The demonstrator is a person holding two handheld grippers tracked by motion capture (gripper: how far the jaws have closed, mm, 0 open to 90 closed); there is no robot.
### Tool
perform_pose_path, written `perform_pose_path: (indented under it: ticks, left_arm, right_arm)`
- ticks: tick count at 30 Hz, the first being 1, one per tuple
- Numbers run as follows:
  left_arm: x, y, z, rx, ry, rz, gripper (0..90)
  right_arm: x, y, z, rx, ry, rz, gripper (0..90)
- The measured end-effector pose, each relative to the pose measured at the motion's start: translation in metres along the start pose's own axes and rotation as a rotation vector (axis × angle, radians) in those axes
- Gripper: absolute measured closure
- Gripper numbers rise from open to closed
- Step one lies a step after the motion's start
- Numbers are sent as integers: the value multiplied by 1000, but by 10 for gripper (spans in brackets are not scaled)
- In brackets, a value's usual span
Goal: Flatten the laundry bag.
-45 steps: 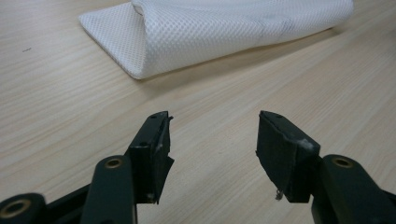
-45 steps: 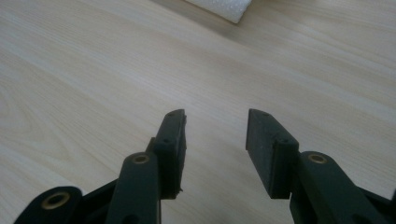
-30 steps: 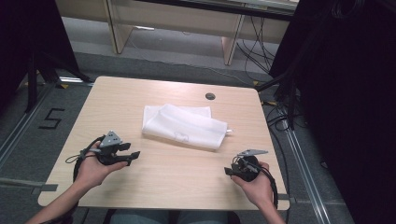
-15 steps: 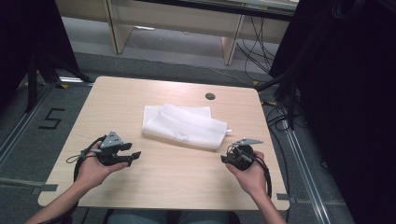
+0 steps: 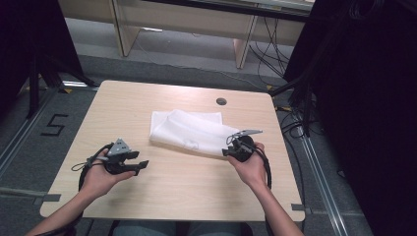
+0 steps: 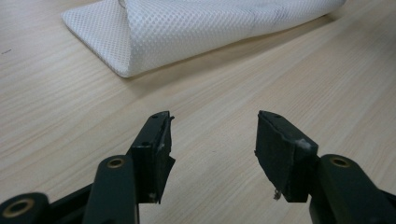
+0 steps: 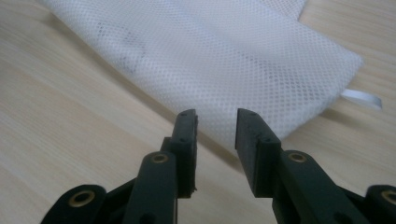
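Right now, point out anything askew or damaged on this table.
The white mesh bag lies crumpled and folded over itself at a slant. The left gripper has frayed pad edges. Nothing is spilled.

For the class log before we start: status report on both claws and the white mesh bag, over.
Left claw open, resting short of the mesh bag. Right claw at bag's edge, jaws just been closing, nothing gripped yet. Table otherwise bare around it.
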State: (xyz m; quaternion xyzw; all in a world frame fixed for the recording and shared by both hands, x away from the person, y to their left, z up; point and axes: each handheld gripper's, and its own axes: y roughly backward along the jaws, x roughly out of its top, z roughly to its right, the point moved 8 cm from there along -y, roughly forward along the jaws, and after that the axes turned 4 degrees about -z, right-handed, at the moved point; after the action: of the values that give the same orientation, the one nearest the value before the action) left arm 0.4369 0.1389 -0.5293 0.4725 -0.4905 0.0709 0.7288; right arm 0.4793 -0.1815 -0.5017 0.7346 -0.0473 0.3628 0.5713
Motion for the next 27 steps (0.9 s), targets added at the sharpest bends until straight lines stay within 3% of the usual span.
perform_pose_path:
  ticks: [1,2,5,6,8,9,10,11,15,17,18,20,22,25,27]
  left_arm:
    - [-1,1,-1,1,-21,-14,453]
    - [0,1,0,-2,-12,-6,452]
    - [0,0,1,-6,-8,-4,452]
    - [-1,1,-1,-6,-26,-20,451]
    - [-1,0,0,-8,-16,-14,451]
    - [-1,0,-1,-7,-29,-22,451]
    - [0,-1,1,-12,-7,-6,450]
    - [0,-1,1,-12,-12,-10,451]
    - [-2,-1,1,-12,-8,-18,449]
    - [-2,-1,-1,-5,-26,-21,449]
    - [-2,-1,-1,-13,-29,-23,448]
    - [-2,-2,0,-18,-27,-24,448]
    - [-1,-3,1,-19,-10,-10,448]
    - [-2,-2,1,-20,-17,-19,447]
    - [-3,-2,1,-25,-2,-26,446]
  right_arm:
    - [4,-4,0,-3,7,11,694]
    - [10,-10,0,-19,47,-2,676]
    - [12,-15,-5,-12,29,-16,647]
    - [16,-23,-10,5,51,-26,595]
    - [18,-27,-13,9,48,-19,577]
    - [20,-36,-18,25,58,-47,524]
    - [20,-40,-19,33,67,-52,504]
    - [22,-44,-19,40,80,-52,486]
    - [25,-54,-18,26,90,-90,422]
    - [26,-56,-18,32,98,-89,414]
    - [27,-59,-17,11,108,-80,395]
    - [24,-66,-22,30,106,-113,344]
    - [23,-70,-22,28,157,-113,320]
    - [19,-74,-25,23,141,-135,306]
    - [18,-77,-25,15,159,-143,300]
